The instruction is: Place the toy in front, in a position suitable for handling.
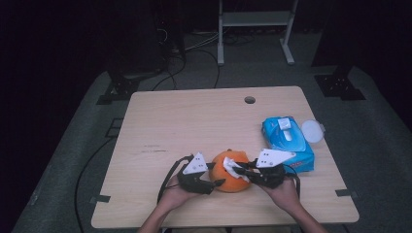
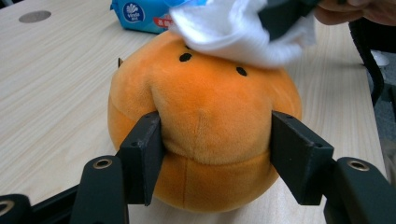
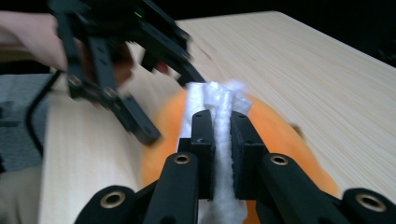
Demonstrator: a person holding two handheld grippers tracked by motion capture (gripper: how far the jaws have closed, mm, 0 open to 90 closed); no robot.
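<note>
My left gripper (image 2: 215, 154) clamps the orange plush (image 2: 205, 126) at the table's (image 1: 194, 121) near edge; my right gripper (image 3: 223, 128) pinches a white wipe (image 3: 219, 100) against the plush top.

A pale wooden table (image 1: 194, 121) stands on grey floor (image 1: 379, 121); a white metal rack (image 1: 255, 19) stands in the dark behind.

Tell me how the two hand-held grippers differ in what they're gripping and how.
The left hand-held gripper clamps the orange plush ball with its jaws wide, one on each side; the right hand-held gripper pinches a thin white wipe with its jaws nearly together. The left steadies the ball on the table; the right presses the wipe onto the ball's top. Both are black and two-jawed.
</note>
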